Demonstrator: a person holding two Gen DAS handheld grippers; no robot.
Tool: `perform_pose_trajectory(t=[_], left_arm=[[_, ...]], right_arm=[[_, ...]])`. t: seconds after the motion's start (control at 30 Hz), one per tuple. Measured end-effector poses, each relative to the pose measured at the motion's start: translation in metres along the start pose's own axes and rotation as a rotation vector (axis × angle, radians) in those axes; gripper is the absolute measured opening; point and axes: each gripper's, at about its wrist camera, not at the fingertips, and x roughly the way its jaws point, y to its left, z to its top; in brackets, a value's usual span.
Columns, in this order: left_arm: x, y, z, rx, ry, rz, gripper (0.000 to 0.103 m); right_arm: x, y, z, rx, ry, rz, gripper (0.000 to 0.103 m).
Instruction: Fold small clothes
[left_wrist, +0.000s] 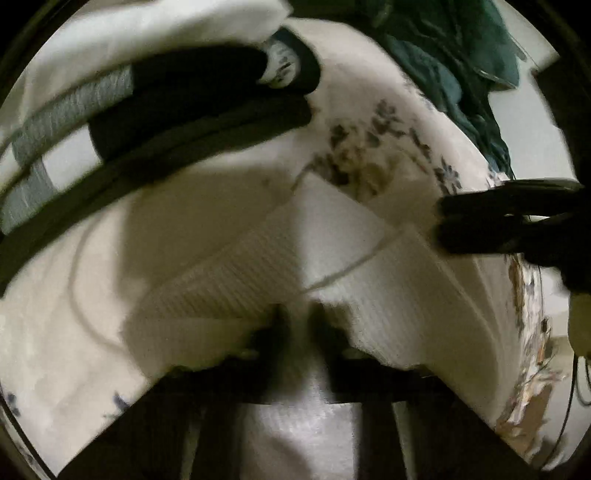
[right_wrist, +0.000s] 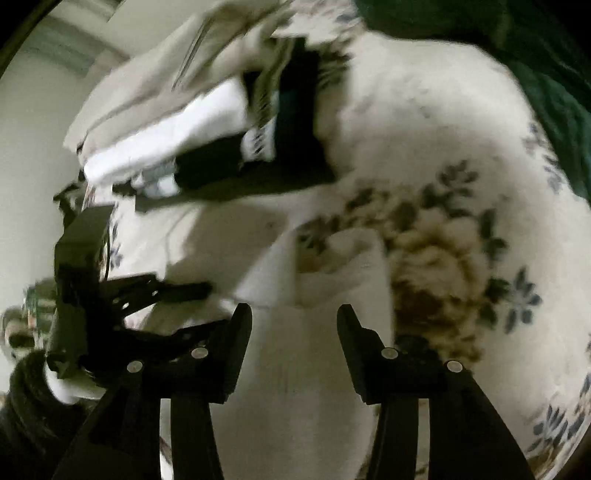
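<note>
A small white ribbed garment (left_wrist: 280, 254) lies on a floral bedspread (left_wrist: 373, 144), partly folded over itself. My left gripper (left_wrist: 297, 325) is shut on the garment's near edge, with cloth draped around both fingers. The garment also shows in the right wrist view (right_wrist: 314, 295), just beyond my right gripper (right_wrist: 293, 314), whose jaws stand wide apart and empty above it. The right gripper shows in the left wrist view (left_wrist: 443, 221) at the garment's right edge. The left gripper shows at the left of the right wrist view (right_wrist: 207, 306). Both views are blurred.
A stack of folded clothes, black, grey and white (left_wrist: 177, 96), lies at the back left on the bed; it also shows in the right wrist view (right_wrist: 221, 125). A dark green cloth (left_wrist: 454, 55) lies at the back right. The bedspread's edge (left_wrist: 532, 332) drops off at the right.
</note>
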Motion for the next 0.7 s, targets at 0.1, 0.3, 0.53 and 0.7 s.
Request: perform_pose_trajectory(t=[0.1, 0.3, 0.53, 0.7], left_arm=[[-0.019, 0.002, -0.005, -0.06, -0.078, -0.012, 0.005], [-0.055, 0.012, -0.014, -0.156, -0.215, -0.034, 0.004], [-0.049, 0.041, 0.01, -0.237, -0.238, 0.011, 0.004], [0.012, 0.07, 0.021, -0.287, -0.075, 0.062, 0.004]], right_arm=[[0.022, 0.012, -0.002, -0.046, 0.044, -0.047, 0.029], [0.004, 0.024, -0.016, -0.072, -0.102, -0.076, 0.003], [-0.015, 0.028, 0.002, -0.055, -0.218, -0.097, 0.003], [0.023, 0.024, 0.034, -0.083, -0.166, -0.198, 0.002]])
